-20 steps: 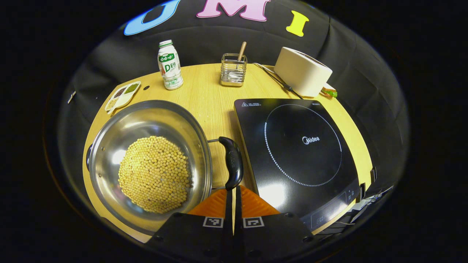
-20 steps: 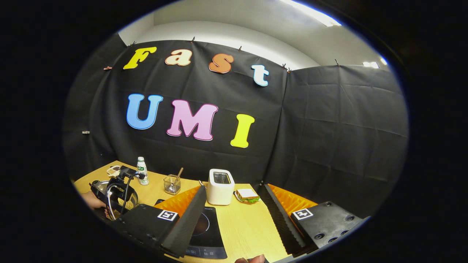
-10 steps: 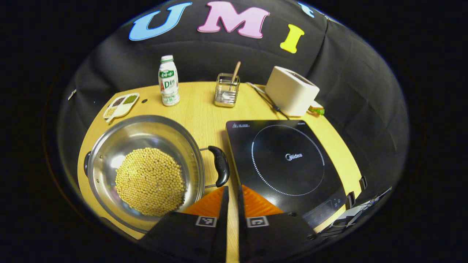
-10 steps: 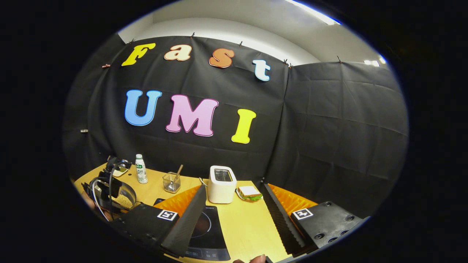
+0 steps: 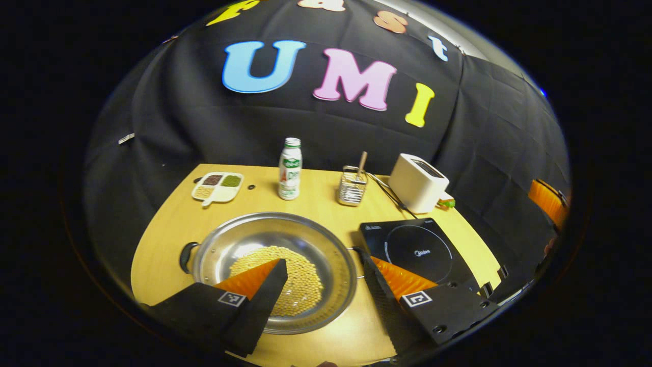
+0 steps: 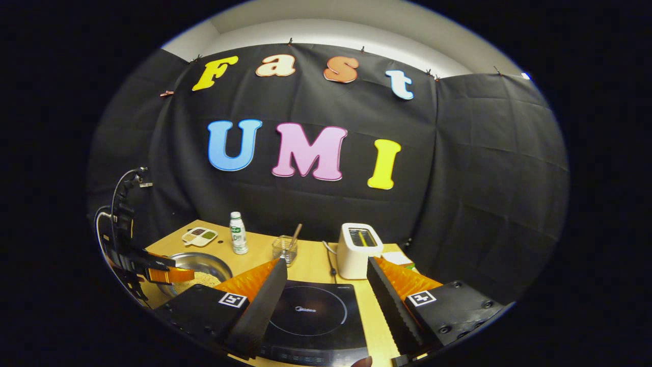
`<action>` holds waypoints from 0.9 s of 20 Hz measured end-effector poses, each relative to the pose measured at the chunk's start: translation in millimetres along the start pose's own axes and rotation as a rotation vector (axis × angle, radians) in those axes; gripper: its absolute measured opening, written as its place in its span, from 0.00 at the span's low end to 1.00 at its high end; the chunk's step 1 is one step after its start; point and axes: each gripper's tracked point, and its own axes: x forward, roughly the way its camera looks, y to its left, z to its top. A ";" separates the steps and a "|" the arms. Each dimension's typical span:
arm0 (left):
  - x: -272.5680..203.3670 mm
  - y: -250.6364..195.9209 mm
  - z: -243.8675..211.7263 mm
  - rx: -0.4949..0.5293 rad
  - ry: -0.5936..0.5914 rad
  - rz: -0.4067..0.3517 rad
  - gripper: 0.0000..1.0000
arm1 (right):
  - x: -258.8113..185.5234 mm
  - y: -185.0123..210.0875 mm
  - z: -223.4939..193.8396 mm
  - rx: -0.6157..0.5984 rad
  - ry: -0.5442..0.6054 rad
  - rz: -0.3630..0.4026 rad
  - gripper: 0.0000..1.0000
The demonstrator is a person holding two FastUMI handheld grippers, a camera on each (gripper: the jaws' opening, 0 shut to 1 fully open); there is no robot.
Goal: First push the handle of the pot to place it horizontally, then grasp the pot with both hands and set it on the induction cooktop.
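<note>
The steel pot (image 5: 239,244) holds a heap of soybeans (image 5: 303,285) and stands on the wooden table left of the black induction cooktop (image 5: 417,251). Its handles point left (image 5: 185,256) and right, the right one half hidden behind a finger. My left gripper (image 5: 326,267) is open above the pot's near side, its fingers spread over the bowl and nothing between them. My right gripper (image 6: 326,262) hangs open over the cooktop (image 6: 310,311), holding nothing. In the right gripper view the pot (image 6: 201,262) lies at the left with the left gripper (image 6: 173,275) over it.
Along the back of the table stand a divided dish of grains (image 5: 217,184), a milk bottle (image 5: 290,169), a wire utensil holder (image 5: 351,187) and a white toaster (image 5: 418,183) with its cord. A sandwich (image 6: 402,260) lies beside the toaster (image 6: 359,250).
My left gripper has let go of the pot's right handle, opened wide, and risen back toward the pot's near side. My right gripper has swung left, over the cooktop.
</note>
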 end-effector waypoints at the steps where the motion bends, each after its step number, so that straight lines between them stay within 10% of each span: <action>1: -5.8 19.8 0.9 -0.018 -0.007 0.025 0.95 | 6.0 14.4 -4.1 0.011 0.019 0.034 0.98; 18: 15.0 189.5 -43.4 -0.029 0.202 0.159 0.94 | 78.5 174.6 -145.3 0.154 0.461 0.324 0.99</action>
